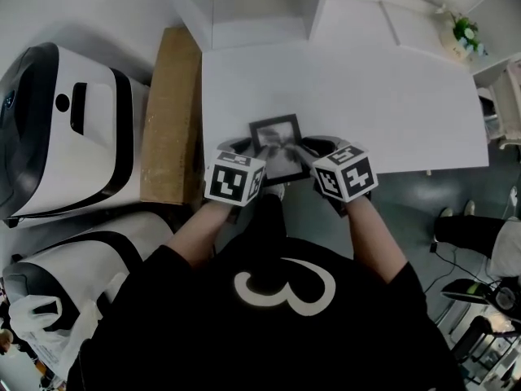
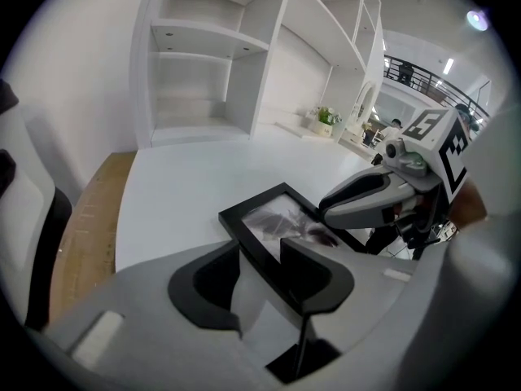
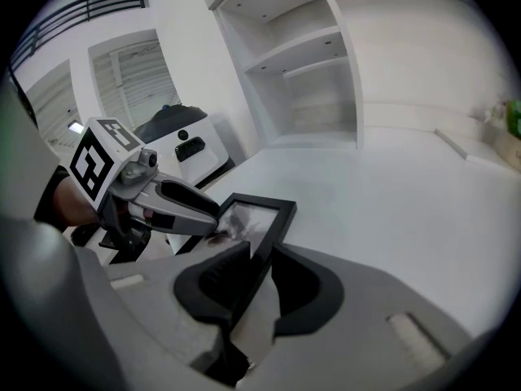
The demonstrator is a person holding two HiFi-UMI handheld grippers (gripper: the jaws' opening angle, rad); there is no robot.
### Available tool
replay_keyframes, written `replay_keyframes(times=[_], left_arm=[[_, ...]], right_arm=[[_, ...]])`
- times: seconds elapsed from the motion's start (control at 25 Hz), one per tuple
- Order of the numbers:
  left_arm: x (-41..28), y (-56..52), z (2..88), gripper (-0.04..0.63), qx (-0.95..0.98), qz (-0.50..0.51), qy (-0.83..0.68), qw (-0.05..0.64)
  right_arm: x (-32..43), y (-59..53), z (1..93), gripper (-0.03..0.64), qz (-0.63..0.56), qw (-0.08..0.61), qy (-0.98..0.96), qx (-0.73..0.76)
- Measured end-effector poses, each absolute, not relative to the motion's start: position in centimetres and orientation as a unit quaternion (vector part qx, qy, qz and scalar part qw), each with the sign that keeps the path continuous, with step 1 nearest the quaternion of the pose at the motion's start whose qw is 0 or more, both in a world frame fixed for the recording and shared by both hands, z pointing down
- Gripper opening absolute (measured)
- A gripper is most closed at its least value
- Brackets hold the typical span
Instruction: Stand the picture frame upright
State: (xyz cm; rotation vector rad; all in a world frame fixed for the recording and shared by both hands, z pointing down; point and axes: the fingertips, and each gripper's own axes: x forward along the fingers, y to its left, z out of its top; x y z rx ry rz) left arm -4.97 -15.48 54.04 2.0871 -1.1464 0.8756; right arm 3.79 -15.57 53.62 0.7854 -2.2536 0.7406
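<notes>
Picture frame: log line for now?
picture frame: not upright, table near edge | right gripper: shut on frame side | left gripper: open around opposite side

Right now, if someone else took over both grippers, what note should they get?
Left gripper: open. The left side of the frame is between its jaws, with a gap beside one pad.
Right gripper: shut on the frame's right side.
Frame: at the near edge of the table, picture side up, lying low. I cannot tell whether it still rests on the table.
Done: both grippers are set on the frame's sides.
Left to do: probably close the left gripper, then tip the frame up and set it standing. Its back support is not in view.
</notes>
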Motion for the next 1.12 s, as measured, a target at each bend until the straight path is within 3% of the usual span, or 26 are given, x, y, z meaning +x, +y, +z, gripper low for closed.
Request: replay_keyframes(times=[1.12], left_arm=[[-5.2, -10.3, 54.3, 0.15, 0.786, 0.331, -0.408, 0.325]], right_arm=[[4.0, -9.0, 53.3, 0.095, 0.315, 0.281, -0.859, 0.29]])
